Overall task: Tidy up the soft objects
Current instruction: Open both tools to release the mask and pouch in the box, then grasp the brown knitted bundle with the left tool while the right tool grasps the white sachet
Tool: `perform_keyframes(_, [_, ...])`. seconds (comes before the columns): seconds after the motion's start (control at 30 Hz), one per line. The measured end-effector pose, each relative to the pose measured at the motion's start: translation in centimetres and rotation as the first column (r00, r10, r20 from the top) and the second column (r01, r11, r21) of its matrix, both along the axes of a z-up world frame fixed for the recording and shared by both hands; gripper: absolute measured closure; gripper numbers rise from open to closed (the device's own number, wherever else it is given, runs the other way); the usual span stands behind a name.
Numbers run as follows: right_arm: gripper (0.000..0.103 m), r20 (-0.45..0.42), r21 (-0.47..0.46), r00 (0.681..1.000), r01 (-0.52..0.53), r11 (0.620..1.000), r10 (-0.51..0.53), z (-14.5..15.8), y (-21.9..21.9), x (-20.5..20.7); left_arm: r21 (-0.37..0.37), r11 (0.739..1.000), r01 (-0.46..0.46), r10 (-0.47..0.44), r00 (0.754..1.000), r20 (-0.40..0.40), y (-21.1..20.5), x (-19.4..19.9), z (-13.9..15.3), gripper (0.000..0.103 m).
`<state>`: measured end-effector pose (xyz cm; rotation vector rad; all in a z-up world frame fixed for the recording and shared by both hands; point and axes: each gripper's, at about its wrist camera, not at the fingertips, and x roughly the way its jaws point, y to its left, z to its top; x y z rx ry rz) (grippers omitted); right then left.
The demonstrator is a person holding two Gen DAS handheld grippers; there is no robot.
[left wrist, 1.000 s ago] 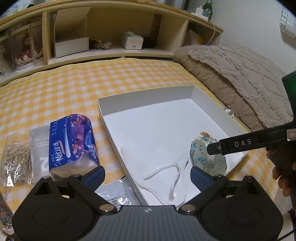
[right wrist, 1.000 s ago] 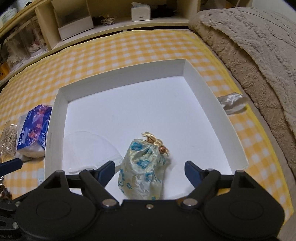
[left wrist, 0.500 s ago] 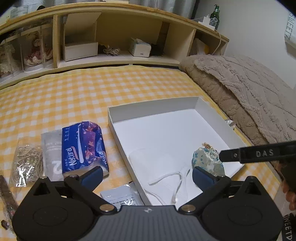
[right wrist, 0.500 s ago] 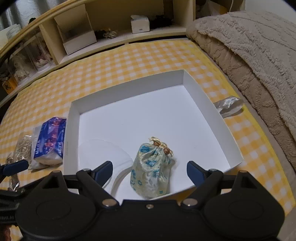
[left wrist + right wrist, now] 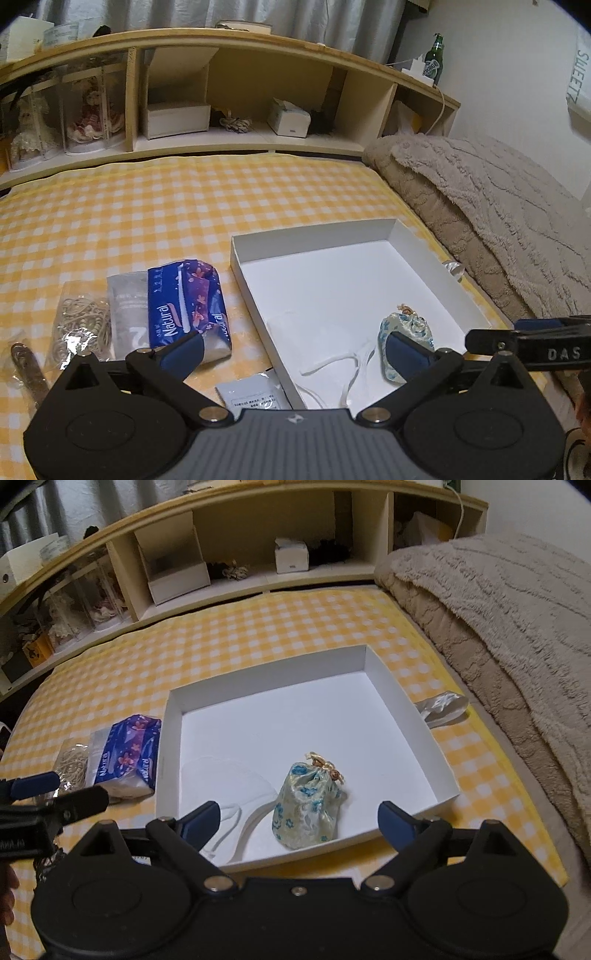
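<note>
Fingers [image 5: 183,352] of the left gripper [image 5: 291,352] are spread wide and hold nothing, and those of the right gripper [image 5: 299,818] are just as wide apart and just as empty, both hanging above the near end of the white box [image 5: 406,709]. That shallow box sits on the yellow checked bed cover [image 5: 147,206], and everything else is best placed from it. Inside it, toward the near edge, a small floral drawstring pouch [image 5: 308,805] stands upright with its gathered neck tied in gold cord. Just to the pouch's left in the box lies a white face mask [image 5: 295,332], flat, its ear loops [image 5: 351,365] trailing toward the near wall. Outside the box, close beside its left wall, a blue tissue pack [image 5: 186,299] printed "Natural" rests partly on a grey foil packet [image 5: 125,310], and farther left again is a clear bag of rubber bands [image 5: 81,321]. Another small white sachet [image 5: 255,395] lies against the box's near left corner. By the box's right wall a crumpled bit of clear plastic [image 5: 441,707] sits on the cover, and beyond that rises a beige fleece blanket [image 5: 498,609]. Behind the box's far wall runs a wooden headboard shelf [image 5: 240,140] with small boxes in it.
</note>
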<state>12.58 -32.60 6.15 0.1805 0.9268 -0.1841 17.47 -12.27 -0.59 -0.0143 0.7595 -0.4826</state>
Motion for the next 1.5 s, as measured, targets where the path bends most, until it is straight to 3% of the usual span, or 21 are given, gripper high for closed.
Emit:
perform_keyframes(0.3, [0.000,0.056,-0.024,0.998,-0.021,0.999,0.023,1.9,1.1,-2.8,-0.014,1.000,-0.023,0.023,1.000,0.011,1.3,-2.2,1.0,0.000])
perform_keyframes(0.73, [0.000,0.098,-0.031,0.993,-0.064,0.997,0.067,2.0,3.5,-4.1,0.009,0.995,-0.097,0.097,0.995,0.012,4.9,-4.9,1.3,0.000])
perform_keyframes(1.07, [0.000,0.125,-0.017,0.982,-0.138,0.990,0.139,0.8,6.9,-2.3,0.021,0.965,-0.263,0.263,0.965,0.017,10.5,-5.7,1.2,0.000])
perform_keyframes(1.3, [0.000,0.131,-0.025,0.971,-0.198,0.980,0.200,-0.4,9.5,-0.9,0.029,0.929,-0.368,0.368,0.930,-0.004,14.0,-6.0,0.5,0.000])
perform_keyframes(1.4, [0.000,0.140,-0.018,0.963,-0.232,0.973,0.232,-0.9,10.2,-0.4,0.034,0.923,-0.382,0.383,0.923,-0.028,14.7,-5.6,0.1,0.000])
perform_keyframes(1.5, [0.000,0.131,-0.006,0.952,-0.278,0.960,0.277,-1.6,10.8,0.4,0.056,0.934,-0.352,0.355,0.931,-0.084,14.8,-4.5,-0.7,0.000])
